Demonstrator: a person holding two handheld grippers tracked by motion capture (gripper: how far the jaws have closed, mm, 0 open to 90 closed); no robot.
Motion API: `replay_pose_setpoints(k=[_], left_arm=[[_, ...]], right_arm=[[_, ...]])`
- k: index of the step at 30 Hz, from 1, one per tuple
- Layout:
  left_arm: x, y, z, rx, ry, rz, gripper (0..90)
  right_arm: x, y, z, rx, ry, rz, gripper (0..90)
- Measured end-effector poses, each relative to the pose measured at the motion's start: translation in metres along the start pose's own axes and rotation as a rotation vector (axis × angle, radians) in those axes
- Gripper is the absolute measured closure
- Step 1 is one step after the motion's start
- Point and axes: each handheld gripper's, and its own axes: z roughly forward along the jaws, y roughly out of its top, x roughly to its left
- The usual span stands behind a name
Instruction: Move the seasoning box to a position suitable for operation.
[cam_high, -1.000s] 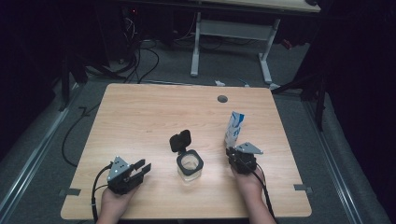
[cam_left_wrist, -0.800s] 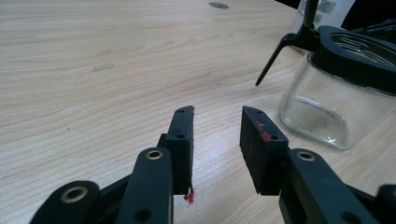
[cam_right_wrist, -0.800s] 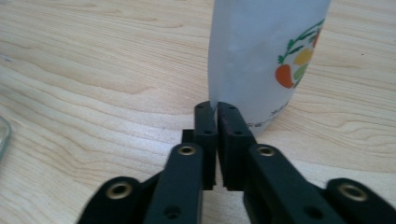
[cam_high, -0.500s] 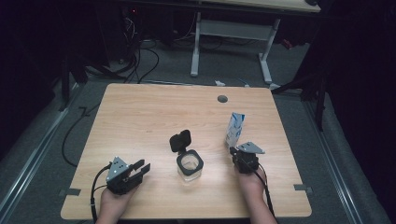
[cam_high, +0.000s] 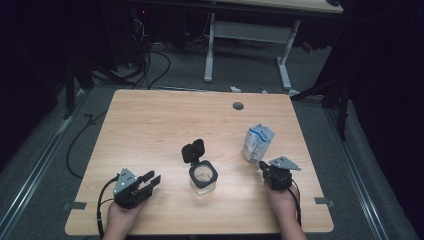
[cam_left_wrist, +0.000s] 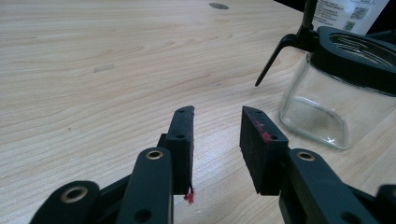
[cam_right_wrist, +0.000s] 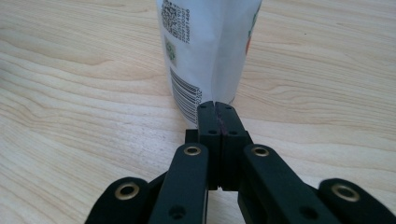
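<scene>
Standing upright on the right side of the bench (cam_high: 150, 120), just beyond the fully closed, empty right hand-held gripper (cam_right_wrist: 217, 109): a light, soft, crushable pouch (cam_high: 258, 142), probably best pinched gently across its stiffer upper edge, not its yielding middle.

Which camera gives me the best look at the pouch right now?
Right gripper view: the pouch stands close, barcode readable. High view shows it whole but small, standing. Left gripper view catches a corner behind the jar.
</scene>
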Motion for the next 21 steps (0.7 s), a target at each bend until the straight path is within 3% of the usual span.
replay_pose_setpoints(k=[5,8,16,18,21], left_arm=[[0.001,0.0,0.0,0.0,-0.001,-0.001,65.1],[0.001,0.0,0.0,0.004,-0.003,-0.006,64.8],[-0.001,0.0,0.001,0.005,-0.004,0.004,64.6],[-0.001,0.0,0.001,0.005,-0.004,0.004,64.6],[-0.001,0.0,0.001,0.008,-0.005,0.005,64.5]], right_arm=[[-0.001,0.0,0.001,-0.004,0.015,0.014,88.0],[-0.003,-0.001,0.0,-0.004,0.044,0.041,76.7],[-0.006,0.0,-0.01,-0.021,0.084,0.015,57.5],[-0.007,0.002,-0.013,-0.03,0.086,0.025,50.5],[-0.008,0.006,-0.016,-0.036,0.064,0.016,49.5]])
